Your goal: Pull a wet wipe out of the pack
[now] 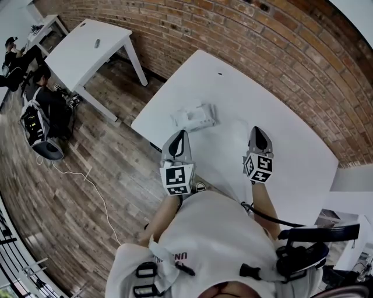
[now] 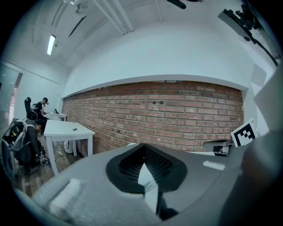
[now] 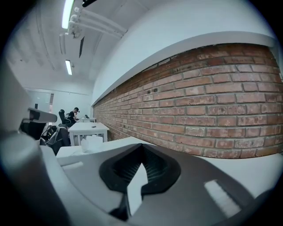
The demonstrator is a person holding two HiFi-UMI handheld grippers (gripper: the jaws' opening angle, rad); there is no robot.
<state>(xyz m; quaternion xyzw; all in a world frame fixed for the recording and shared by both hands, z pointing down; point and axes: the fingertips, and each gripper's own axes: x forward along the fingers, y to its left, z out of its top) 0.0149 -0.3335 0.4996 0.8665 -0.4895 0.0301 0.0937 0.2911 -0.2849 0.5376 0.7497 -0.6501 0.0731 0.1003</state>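
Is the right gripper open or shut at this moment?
Shut. In its own view the right gripper shows its jaw tips touching, with nothing between them; the wet wipe pack lies apart on the table.

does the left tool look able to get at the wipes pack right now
Probably yes. The pack lies on the table just ahead of the left tool, with nothing between them. Its jaws are together, so they would have to open first.

**Bright, even indoor light; fisheye views**

Ceiling lamps (image 3: pixel 68 13) light the room evenly, and shadows on the table (image 1: pixel 233 99) are faint. All views bow at dark, round edges. The left gripper (image 2: pixel 142 148) and right gripper (image 3: pixel 141 146) blur close to the lens.
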